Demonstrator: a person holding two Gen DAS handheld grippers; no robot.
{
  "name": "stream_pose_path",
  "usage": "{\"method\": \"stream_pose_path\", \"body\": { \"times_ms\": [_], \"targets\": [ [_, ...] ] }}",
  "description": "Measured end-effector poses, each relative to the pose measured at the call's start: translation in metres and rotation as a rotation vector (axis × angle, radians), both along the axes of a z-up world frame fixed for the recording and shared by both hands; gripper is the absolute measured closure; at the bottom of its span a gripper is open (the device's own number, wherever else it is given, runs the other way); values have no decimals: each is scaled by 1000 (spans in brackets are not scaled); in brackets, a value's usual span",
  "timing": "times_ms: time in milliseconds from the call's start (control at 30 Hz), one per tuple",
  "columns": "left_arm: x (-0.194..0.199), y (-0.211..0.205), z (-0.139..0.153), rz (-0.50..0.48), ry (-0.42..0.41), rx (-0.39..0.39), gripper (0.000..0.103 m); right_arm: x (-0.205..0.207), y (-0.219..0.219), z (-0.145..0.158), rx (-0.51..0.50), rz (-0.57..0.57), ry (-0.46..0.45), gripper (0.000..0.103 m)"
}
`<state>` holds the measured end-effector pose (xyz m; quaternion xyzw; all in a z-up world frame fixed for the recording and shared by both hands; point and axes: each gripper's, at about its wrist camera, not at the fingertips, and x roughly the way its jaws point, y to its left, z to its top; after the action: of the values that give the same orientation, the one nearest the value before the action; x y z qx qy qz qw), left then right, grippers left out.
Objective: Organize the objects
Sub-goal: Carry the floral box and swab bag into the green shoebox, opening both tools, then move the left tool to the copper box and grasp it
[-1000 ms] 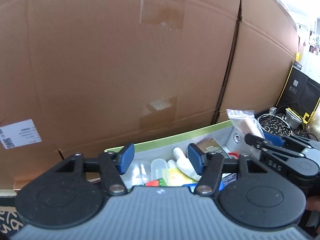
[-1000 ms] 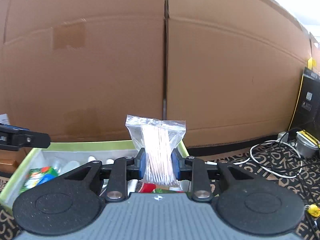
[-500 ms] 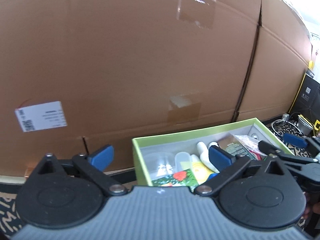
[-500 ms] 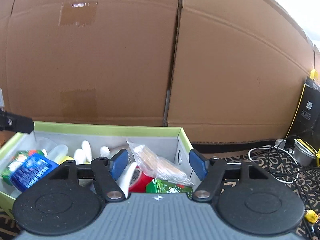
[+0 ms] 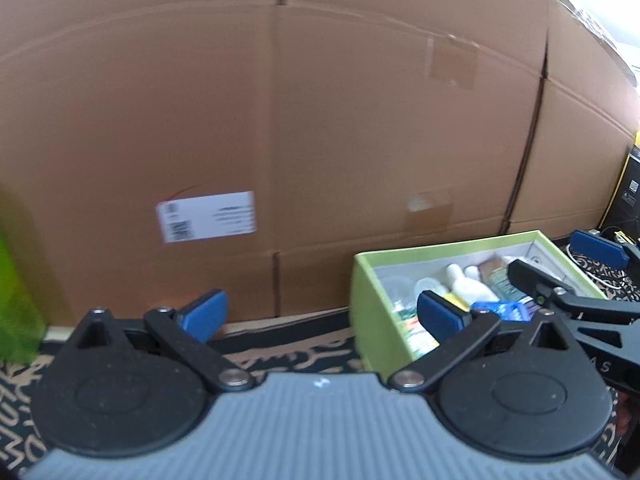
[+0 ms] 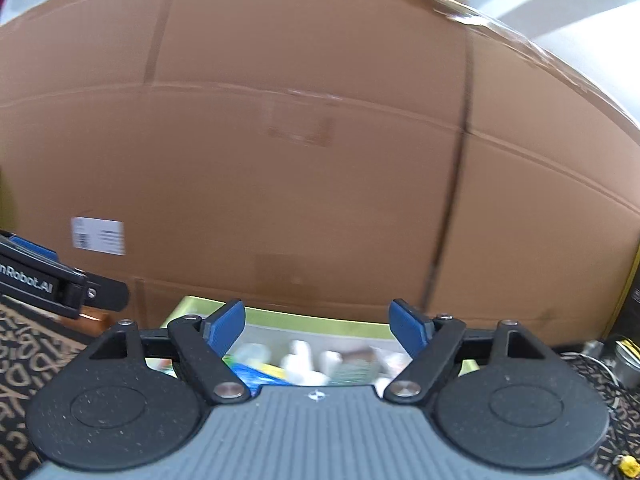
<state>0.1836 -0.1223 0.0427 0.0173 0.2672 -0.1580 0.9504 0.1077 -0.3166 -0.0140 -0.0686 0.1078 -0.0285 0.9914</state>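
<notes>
At the far left of the left wrist view a blurred green shape [image 5: 16,312] stands against the edge; what it is cannot be told. Under it lies a dark rug [image 5: 296,350] with a tan scribbled pattern. Behind everything rises a wall of big cardboard boxes [image 5: 320,140], matte brown, creased and seamed, with patches of tape and a white rectangular shipping label [image 5: 206,217] stuck low on the left.

The left gripper [image 5: 322,314] is spread wide with nothing between its blue, ribbed pads; its black linkage arms and round discs are finely speckled, and its grey body is ridged. Its left pad hangs over the rug, its right pad in front of the near wall of the lime-green box [image 5: 378,320].

That box, a rectangular cardboard tray with a pale grey lining, sits on the rug just in front of the cardboard wall. Inside lie white plastic bottles [image 5: 470,286], clear round containers [image 5: 426,285], and bright printed packets [image 5: 418,338], packed close together.

To the right, the right gripper [image 6: 318,320] hovers over the box, its pads likewise parted and empty, the blurred contents showing between them. At the far right, white cables [image 6: 600,360] and a small metal can [image 6: 626,366] rest on the rug.
</notes>
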Motion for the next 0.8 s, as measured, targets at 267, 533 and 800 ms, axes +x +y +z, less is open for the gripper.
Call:
{"method": "stream_pose_path", "body": {
  "times_ms": [267,533,800],
  "targets": [
    [-16,87,-9,131,30,2,0,4,74,-10,-2,166,48,21],
    [-1,140,-40,183,95,10,0,22,159,-41,-32,325,159,21],
    [37,153,-62,151,142,-22,7,70,191,-73,-35,328,283,33]
  ]
}}
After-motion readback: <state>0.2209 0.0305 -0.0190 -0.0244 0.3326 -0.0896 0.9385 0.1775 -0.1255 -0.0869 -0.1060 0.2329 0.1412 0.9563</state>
